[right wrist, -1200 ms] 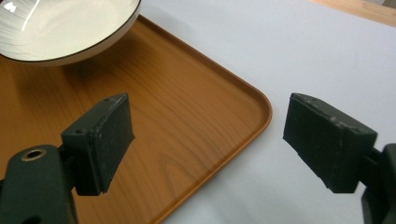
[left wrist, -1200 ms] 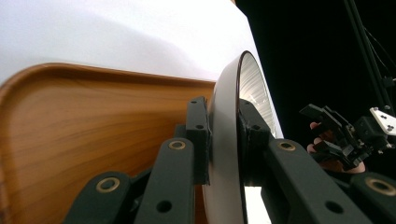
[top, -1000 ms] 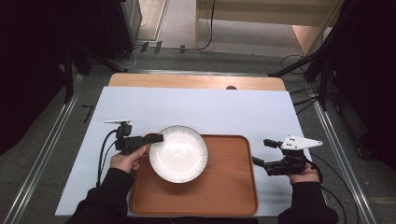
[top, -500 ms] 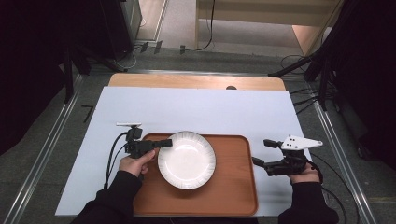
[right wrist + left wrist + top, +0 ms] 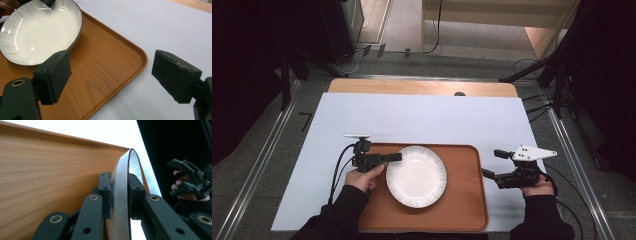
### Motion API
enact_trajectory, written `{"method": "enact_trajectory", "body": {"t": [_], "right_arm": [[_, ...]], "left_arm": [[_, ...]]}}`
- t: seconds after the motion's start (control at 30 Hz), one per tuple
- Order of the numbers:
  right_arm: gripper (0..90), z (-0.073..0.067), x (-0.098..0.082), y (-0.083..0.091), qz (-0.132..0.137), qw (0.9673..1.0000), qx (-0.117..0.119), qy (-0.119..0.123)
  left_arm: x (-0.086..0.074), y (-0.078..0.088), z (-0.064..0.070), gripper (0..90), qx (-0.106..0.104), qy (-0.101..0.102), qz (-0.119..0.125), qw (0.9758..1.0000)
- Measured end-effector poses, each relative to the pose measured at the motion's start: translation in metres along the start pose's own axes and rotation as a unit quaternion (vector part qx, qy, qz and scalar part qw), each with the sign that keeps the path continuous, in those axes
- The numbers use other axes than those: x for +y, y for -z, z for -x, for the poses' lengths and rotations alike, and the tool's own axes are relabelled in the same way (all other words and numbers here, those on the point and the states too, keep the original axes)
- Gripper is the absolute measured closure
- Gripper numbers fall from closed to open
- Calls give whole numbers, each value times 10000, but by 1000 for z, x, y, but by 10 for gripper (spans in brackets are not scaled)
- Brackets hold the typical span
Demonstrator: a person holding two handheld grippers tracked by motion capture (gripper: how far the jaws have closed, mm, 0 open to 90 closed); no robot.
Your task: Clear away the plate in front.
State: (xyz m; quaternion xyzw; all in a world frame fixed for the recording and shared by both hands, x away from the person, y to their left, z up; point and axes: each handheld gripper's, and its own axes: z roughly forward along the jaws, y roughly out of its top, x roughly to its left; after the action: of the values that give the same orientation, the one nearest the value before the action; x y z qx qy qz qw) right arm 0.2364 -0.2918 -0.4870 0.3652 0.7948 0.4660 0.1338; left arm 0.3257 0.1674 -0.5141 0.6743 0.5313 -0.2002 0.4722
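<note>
The left gripper (image 5: 395,157) clamps the rim of the white plate (image 5: 417,176), which lies over the middle of the wooden tray (image 5: 467,200). The right gripper (image 5: 492,164) hangs with jaws spread beside the tray's right edge. Held at one edge only, the plate could pivot and slip from the pads.

Plate (image 5: 119,202) seen edge-on, cut off below; tray's (image 5: 105,75) near side runs past the frame edge.

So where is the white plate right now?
In the high view the white plate sits over the middle of the wooden tray, a little to the left. The left gripper pinches its left rim; the open right gripper waits beside the tray.
</note>
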Motion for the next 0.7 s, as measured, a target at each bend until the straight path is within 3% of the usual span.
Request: {"method": "enact_trajectory", "body": {"t": [0.37, 0.7], "right_arm": [[165, 0, 0, 0, 8, 10000, 5, 16], [165, 0, 0, -1, -29, 10000, 22, 15]], "left_arm": [[2, -2, -3, 773, -16, -26, -78, 10000], [2, -5, -7, 794, 235, -121, -152, 9995]]}}
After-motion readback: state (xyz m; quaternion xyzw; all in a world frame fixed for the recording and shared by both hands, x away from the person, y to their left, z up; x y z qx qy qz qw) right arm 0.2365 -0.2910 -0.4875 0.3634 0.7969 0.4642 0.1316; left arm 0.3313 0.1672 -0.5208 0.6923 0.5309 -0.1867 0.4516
